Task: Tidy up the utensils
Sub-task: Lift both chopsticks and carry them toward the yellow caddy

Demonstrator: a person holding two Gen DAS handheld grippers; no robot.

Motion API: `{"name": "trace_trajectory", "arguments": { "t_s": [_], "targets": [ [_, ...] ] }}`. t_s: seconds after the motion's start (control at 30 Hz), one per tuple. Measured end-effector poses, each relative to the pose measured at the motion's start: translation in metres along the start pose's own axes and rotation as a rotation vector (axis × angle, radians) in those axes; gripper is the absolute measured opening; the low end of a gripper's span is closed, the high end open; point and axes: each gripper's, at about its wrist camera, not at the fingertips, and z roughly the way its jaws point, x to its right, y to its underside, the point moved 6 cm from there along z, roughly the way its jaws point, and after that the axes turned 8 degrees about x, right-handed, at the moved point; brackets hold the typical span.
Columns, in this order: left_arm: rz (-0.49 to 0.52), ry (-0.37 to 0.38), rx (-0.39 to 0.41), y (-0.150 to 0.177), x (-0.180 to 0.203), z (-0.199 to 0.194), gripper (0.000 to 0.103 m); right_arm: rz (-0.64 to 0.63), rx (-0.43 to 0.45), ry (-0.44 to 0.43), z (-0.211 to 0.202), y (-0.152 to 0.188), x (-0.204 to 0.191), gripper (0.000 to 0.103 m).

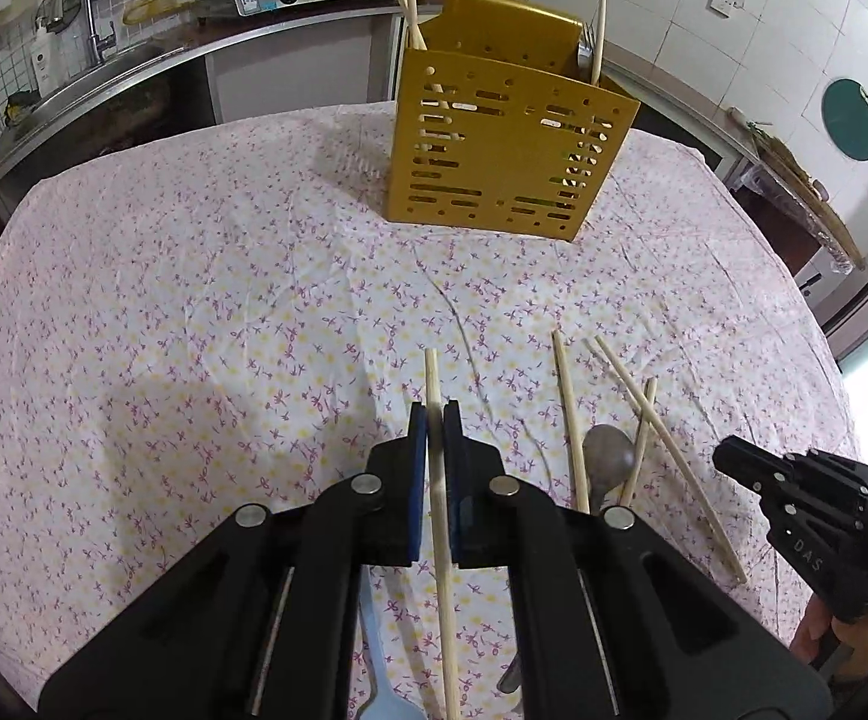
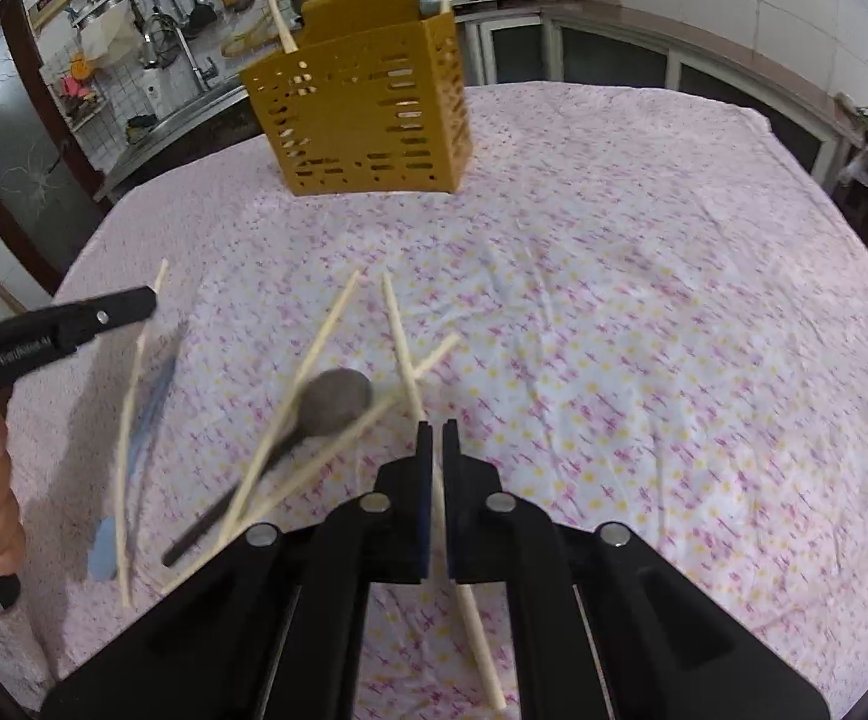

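Floral cloth covers the bench (image 1: 194,300), with the gold caddy (image 1: 505,138) at its far side. My left hand-held gripper (image 1: 435,414) is closed on one chopstick (image 1: 432,372); my right hand-held gripper (image 2: 434,429) pinches another chopstick (image 2: 398,330). I judge each should be lifted level, then tipped upright over the caddy. Near my grippers, well short of the caddy, loose chopsticks (image 1: 571,420) cross a spoon (image 1: 607,456), and could get dragged.
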Motion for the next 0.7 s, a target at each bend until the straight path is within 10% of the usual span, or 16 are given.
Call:
{"name": "trace_trajectory", "arguments": {
  "t_s": [0.7],
  "targets": [
    [-0.014,0.002,0.0,0.001,-0.011,-0.001,0.004,-0.027,-0.019,0.045,0.042,-0.031,-0.01,0.006]
  ]
}}
